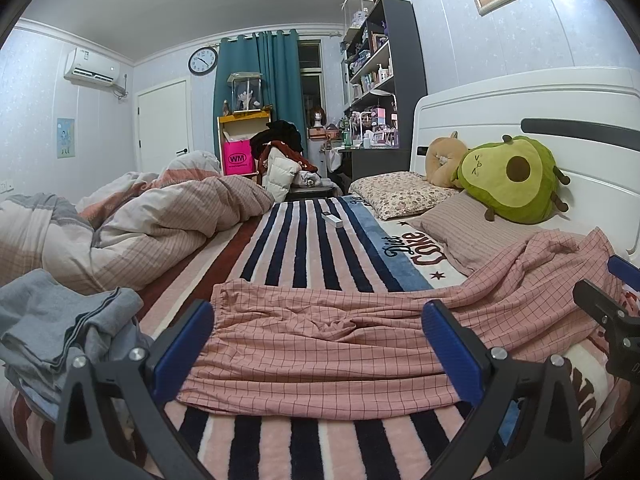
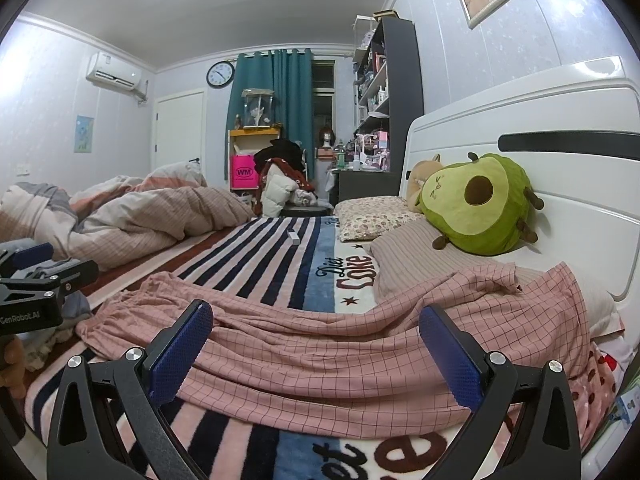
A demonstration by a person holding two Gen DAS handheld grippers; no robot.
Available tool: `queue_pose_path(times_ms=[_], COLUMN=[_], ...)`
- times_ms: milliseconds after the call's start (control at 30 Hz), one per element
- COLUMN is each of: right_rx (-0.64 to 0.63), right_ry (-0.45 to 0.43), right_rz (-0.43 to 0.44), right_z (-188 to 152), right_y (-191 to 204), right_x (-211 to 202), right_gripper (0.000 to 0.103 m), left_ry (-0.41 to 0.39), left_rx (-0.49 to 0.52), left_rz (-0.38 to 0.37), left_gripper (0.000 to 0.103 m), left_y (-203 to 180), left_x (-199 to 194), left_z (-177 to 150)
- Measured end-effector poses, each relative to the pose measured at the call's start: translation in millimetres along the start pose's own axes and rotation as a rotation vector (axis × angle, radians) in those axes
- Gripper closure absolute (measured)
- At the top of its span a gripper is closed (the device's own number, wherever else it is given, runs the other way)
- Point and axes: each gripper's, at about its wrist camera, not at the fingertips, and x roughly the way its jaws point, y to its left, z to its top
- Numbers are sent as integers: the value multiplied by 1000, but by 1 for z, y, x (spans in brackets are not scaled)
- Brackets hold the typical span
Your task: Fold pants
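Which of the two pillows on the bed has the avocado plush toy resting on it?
The striped pillow, nearer the grippers; the floral pillow lies behind it, beside the tan plush.

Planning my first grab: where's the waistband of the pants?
In the left wrist view, the waistband lies at the pants' left end, beside the left gripper's left finger and the grey clothes.

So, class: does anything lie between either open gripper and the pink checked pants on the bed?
Nothing visible does. The left gripper and the right gripper both stand open right at the near edge of the pink checked pants. The grey clothes pile lies off to the left, clear of both paths.
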Motion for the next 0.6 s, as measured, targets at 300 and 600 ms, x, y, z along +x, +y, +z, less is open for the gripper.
queue_pose_path(times_ms=[300, 600], right_rx=[1, 2], right_ry=[0, 0], right_rz=[0, 1], right_z=[0, 0], right_y=[-1, -2], right_x=[0, 0], right_gripper=[0, 0], left_ry=[4, 14], left_rx=[-1, -5], left_rz=[0, 4], left_gripper=[1, 1], left_y=[0, 2], left_x=[1, 4], left_z=[-1, -4])
